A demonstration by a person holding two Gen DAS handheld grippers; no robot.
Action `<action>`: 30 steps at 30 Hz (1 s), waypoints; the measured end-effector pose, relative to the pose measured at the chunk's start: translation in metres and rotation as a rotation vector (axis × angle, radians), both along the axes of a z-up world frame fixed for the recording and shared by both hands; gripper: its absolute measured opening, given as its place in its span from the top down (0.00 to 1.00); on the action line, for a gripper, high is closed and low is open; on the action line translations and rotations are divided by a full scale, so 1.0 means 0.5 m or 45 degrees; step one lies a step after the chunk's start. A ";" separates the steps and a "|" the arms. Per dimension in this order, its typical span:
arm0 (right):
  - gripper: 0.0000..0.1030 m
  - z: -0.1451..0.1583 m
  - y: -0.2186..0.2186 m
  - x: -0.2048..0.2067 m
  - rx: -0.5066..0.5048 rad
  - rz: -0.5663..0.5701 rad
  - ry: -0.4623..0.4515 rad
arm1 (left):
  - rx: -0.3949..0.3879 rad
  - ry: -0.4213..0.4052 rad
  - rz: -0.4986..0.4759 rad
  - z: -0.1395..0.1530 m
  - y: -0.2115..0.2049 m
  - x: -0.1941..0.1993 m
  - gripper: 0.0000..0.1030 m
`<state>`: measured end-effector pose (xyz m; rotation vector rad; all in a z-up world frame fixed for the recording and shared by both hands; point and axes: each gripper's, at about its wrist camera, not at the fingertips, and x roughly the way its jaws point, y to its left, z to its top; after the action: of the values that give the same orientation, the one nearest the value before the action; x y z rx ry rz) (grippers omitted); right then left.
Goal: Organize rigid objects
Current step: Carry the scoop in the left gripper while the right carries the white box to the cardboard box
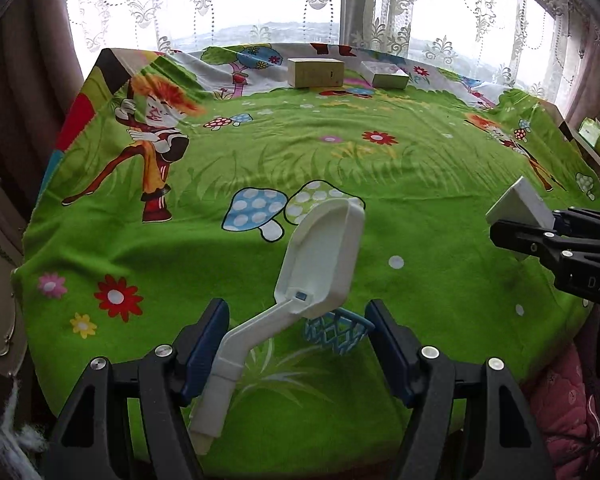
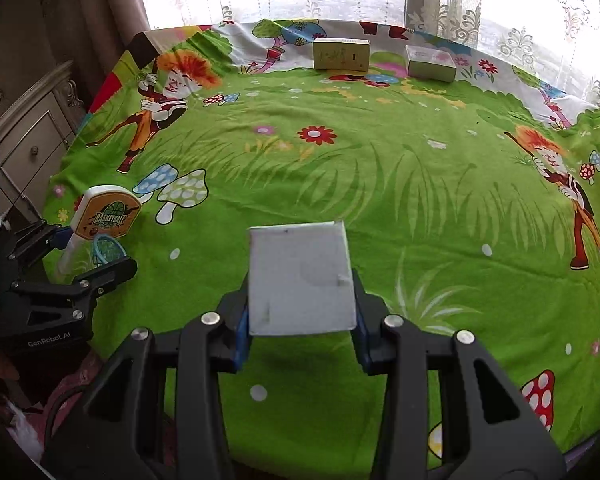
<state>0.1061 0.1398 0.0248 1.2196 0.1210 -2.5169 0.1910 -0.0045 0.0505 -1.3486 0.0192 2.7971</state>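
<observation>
A white toy basketball hoop stands tilted between the fingers of my left gripper, backboard away from me. Its pole rests on the left pad and its blue net rim touches the right pad, so the gripper is shut on it. The right wrist view shows its orange backboard at the left, held in that left gripper. My right gripper is shut on a plain white box, held above the green cartoon tablecloth. The left wrist view shows that right gripper and box at the right edge.
At the table's far edge, near the lace-curtained window, stand a beige box and a lower white-and-green box. A pale dresser stands left of the table. Pink fabric lies past the near right edge.
</observation>
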 end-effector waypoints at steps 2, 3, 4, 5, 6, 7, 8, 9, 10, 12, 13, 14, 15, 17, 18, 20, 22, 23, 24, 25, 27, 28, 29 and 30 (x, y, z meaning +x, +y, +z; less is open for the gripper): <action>0.57 0.005 -0.009 0.020 0.017 0.016 0.005 | 0.001 -0.003 0.012 0.000 -0.008 0.023 0.31; 0.57 0.008 -0.013 0.031 0.022 0.024 0.007 | 0.000 -0.002 0.016 0.001 -0.011 0.035 0.31; 0.57 0.011 -0.017 0.041 0.019 0.031 0.010 | -0.003 0.000 0.018 0.003 -0.012 0.046 0.31; 0.57 0.016 -0.019 0.052 0.018 0.038 0.018 | -0.009 0.004 0.019 0.005 -0.014 0.057 0.31; 0.57 0.020 -0.022 0.062 0.021 0.045 0.026 | -0.017 0.007 0.019 0.005 -0.013 0.069 0.31; 0.57 0.023 -0.023 0.072 0.022 0.051 0.031 | -0.024 0.008 0.018 0.006 -0.013 0.078 0.31; 0.57 0.025 -0.024 0.081 0.022 0.054 0.033 | -0.029 0.007 0.017 0.006 -0.013 0.086 0.31; 0.57 0.027 -0.025 0.090 0.018 0.060 0.032 | -0.031 0.007 0.018 0.007 -0.013 0.091 0.31; 0.57 0.028 -0.027 0.100 0.013 0.068 0.032 | -0.031 0.008 0.018 0.008 -0.014 0.098 0.31; 0.57 0.030 -0.033 0.119 0.016 0.086 0.037 | -0.033 0.011 0.017 0.008 -0.016 0.110 0.31; 0.57 0.031 -0.037 0.127 0.020 0.097 0.040 | -0.034 0.013 0.017 0.009 -0.017 0.116 0.31; 0.57 0.032 -0.039 0.135 0.022 0.106 0.044 | -0.034 0.013 0.017 0.010 -0.017 0.121 0.31; 0.57 0.033 -0.041 0.142 0.021 0.113 0.046 | -0.033 0.014 0.017 0.011 -0.018 0.126 0.31; 0.57 0.036 -0.045 0.154 0.015 0.129 0.050 | -0.038 0.019 0.015 0.015 -0.017 0.136 0.31; 0.57 0.036 -0.047 0.160 0.014 0.138 0.052 | -0.040 0.022 0.013 0.018 -0.016 0.141 0.31; 0.57 0.037 -0.051 0.173 0.018 0.157 0.057 | -0.042 0.024 0.004 0.024 -0.013 0.147 0.31; 0.57 0.037 -0.051 0.190 0.026 0.172 0.065 | -0.053 0.033 -0.011 0.032 -0.005 0.155 0.31; 0.57 0.039 -0.049 0.197 0.028 0.176 0.071 | -0.057 0.039 -0.021 0.036 -0.001 0.157 0.31; 0.57 0.041 -0.046 0.205 0.031 0.175 0.077 | -0.060 0.043 -0.031 0.041 0.004 0.159 0.31; 0.57 0.044 -0.042 0.212 0.034 0.175 0.084 | -0.063 0.046 -0.043 0.044 0.010 0.162 0.31; 0.57 0.049 -0.031 0.226 0.043 0.172 0.094 | -0.072 0.052 -0.071 0.051 0.025 0.166 0.31; 0.57 0.052 -0.025 0.233 0.048 0.171 0.100 | -0.077 0.055 -0.085 0.054 0.033 0.168 0.31; 0.57 0.054 -0.020 0.240 0.054 0.171 0.106 | -0.083 0.057 -0.101 0.057 0.041 0.170 0.31; 0.57 0.056 -0.014 0.246 0.060 0.169 0.110 | -0.089 0.060 -0.116 0.059 0.048 0.173 0.31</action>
<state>0.2290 0.1329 0.0528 1.0826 0.2752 -2.4637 0.2773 0.0196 0.0802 -1.2609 0.1767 2.7760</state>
